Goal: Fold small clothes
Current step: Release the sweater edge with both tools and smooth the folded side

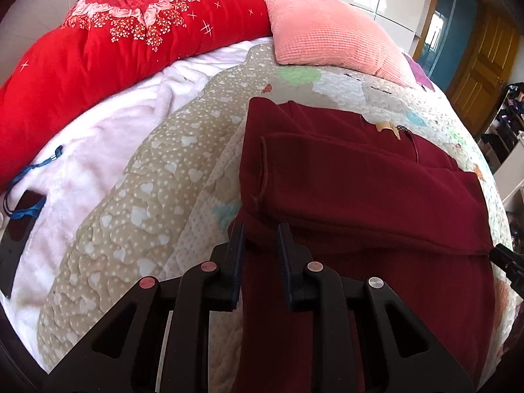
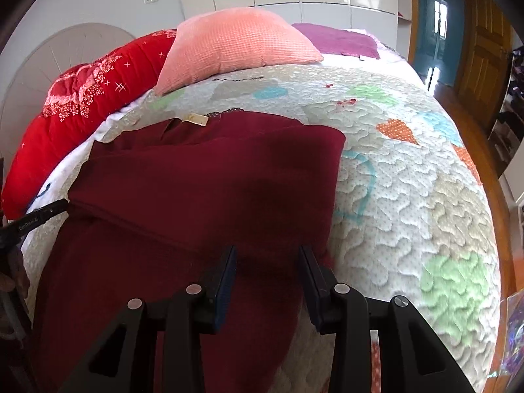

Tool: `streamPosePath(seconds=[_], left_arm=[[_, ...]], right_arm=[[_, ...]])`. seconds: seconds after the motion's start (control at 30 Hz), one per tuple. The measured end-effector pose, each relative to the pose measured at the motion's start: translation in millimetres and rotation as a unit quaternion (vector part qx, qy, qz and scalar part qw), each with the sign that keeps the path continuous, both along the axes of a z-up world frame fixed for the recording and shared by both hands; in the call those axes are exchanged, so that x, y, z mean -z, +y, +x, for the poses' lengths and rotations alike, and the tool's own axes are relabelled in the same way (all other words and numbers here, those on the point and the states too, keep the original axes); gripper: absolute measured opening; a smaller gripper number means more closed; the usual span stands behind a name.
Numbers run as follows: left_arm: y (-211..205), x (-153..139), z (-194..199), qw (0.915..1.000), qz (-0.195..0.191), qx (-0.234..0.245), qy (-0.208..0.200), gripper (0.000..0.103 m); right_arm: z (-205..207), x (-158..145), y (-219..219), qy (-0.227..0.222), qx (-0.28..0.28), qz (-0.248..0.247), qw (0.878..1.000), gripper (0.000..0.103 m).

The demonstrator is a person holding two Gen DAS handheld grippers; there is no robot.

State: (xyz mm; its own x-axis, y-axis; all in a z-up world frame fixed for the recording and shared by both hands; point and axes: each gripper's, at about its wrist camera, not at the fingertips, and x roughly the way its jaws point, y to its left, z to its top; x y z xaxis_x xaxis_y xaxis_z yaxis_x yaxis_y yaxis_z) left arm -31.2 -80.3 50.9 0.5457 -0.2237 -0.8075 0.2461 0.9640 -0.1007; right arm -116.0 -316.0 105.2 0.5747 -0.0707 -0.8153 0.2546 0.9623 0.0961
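Note:
A dark red garment (image 1: 360, 190) lies partly folded on the quilted bed cover (image 1: 147, 170), a sleeve folded across its body. It also shows in the right wrist view (image 2: 203, 190), with a beige neck label (image 2: 196, 119) at its far edge. My left gripper (image 1: 261, 229) is open over the garment's left near edge, its fingers astride a fold. My right gripper (image 2: 267, 252) is open over the garment's right near edge. Nothing is held. The left gripper's finger (image 2: 42, 213) shows at the garment's left edge in the right wrist view.
A red floral quilt (image 1: 98, 49) and a pink pillow (image 1: 327, 29) lie at the bed's head. A white fleece blanket (image 1: 91, 150) with a dark phone (image 1: 19, 226) lies at left. A purple cloth (image 2: 337, 41) lies at the far side. Wooden doors (image 2: 484, 39) stand at right.

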Motion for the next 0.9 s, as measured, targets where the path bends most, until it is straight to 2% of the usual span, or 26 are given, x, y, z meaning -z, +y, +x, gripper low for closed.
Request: streamPosePath(seconds=[0.17, 0.23, 0.3, 0.43, 0.7, 0.9], left_arm=[[2, -3, -6, 1.0, -0.007, -0.003, 0.006, 0.02], [2, -4, -9, 0.9999, -0.008, -0.001, 0.006, 0.033], [3, -4, -12, 0.9999, -0.014, -0.003, 0.006, 0.041], [7, -3, -16, 0.9995, -0.023, -0.004, 0.023, 0.042], [29, -6, -51, 0.9995, -0.007, 0.011, 0.027, 0.042], [47, 4, -88, 0.9982, 0.009, 0.021, 0.056, 0.042]], right_arm=[[-7, 0, 1, -0.003, 0.006, 0.02, 1.0, 0.037], [-9, -1, 4, -0.006, 0.004, 0.024, 1.0, 0.039], [-8, 4, 8, -0.003, -0.001, 0.028, 1.0, 0.046], [2, 24, 13, 0.04, -0.01, 0.031, 0.999, 0.047], [-34, -1, 28, 0.028, -0.047, 0.025, 0.998, 0.047], [-74, -2, 31, 0.03, -0.057, 0.033, 0.997, 0.048]])
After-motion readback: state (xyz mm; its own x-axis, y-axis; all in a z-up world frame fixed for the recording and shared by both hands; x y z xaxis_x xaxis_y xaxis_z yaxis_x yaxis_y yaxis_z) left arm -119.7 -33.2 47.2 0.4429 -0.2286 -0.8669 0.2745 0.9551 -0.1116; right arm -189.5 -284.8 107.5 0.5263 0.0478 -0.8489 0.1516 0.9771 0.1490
